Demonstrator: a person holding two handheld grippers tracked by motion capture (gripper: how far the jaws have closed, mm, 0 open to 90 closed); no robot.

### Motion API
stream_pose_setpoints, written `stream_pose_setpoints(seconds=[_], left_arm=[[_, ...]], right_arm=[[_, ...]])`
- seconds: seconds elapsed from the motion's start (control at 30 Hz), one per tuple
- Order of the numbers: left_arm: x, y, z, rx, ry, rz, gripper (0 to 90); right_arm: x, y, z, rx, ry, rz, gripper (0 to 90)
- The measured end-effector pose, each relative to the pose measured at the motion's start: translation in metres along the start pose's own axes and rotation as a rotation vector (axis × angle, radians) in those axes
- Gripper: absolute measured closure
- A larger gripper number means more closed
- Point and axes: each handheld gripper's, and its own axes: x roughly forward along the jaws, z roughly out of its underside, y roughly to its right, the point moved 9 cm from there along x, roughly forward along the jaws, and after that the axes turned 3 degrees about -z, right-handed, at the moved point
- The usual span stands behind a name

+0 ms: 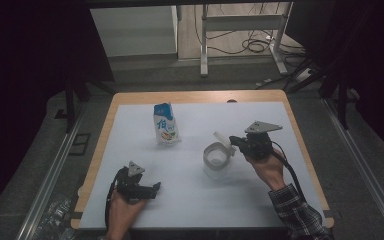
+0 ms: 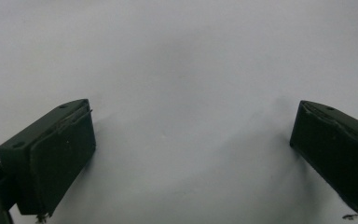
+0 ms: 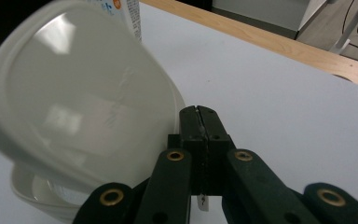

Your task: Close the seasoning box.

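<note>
A white plastic container (image 1: 216, 161) stands right of the table's middle, with its lid (image 1: 221, 137) tilted up off the rim. My right gripper (image 1: 233, 141) reaches in from the right and is shut on the lid's edge. In the right gripper view the lid (image 3: 74, 93) stands slanted above the container's bowl (image 3: 37, 196), and the right gripper (image 3: 200, 112) has its jaws pressed together at the lid's rim. My left gripper (image 1: 153, 189) rests near the front left, open. In its own view the left gripper (image 2: 193, 108) has nothing but bare white table between its jaws.
A blue and white carton (image 1: 165, 125) stands upright behind the middle of the white mat (image 1: 200, 200), and its lower edge (image 3: 129, 16) peeks over the lid. The wooden table edge (image 1: 195, 97) runs along the back. Beyond it lie floor cables and desk legs.
</note>
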Motion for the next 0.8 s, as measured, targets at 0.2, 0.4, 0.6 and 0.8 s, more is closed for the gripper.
stream_pose_setpoints(seconds=[0.2, 0.4, 0.6, 0.8], left_arm=[[0.000, 0.000, 0.000, 0.000, 0.000, 0.000, 0.5], [0.000, 0.000, 0.000, 0.000, 0.001, 0.000, 0.5], [0.000, 0.000, 0.000, 0.000, 0.001, -0.001, 0.5], [0.000, 0.000, 0.000, 0.005, -0.001, -0.004, 0.7]], right_arm=[[0.001, 0.003, 0.006, 0.037, 0.018, -0.029, 89.4], [0.001, 0.007, 0.013, 0.051, 0.025, -0.038, 89.2], [-0.003, 0.012, 0.018, 0.051, 0.022, -0.013, 87.9], [-0.013, 0.017, 0.028, 0.062, 0.021, 0.010, 82.4]])
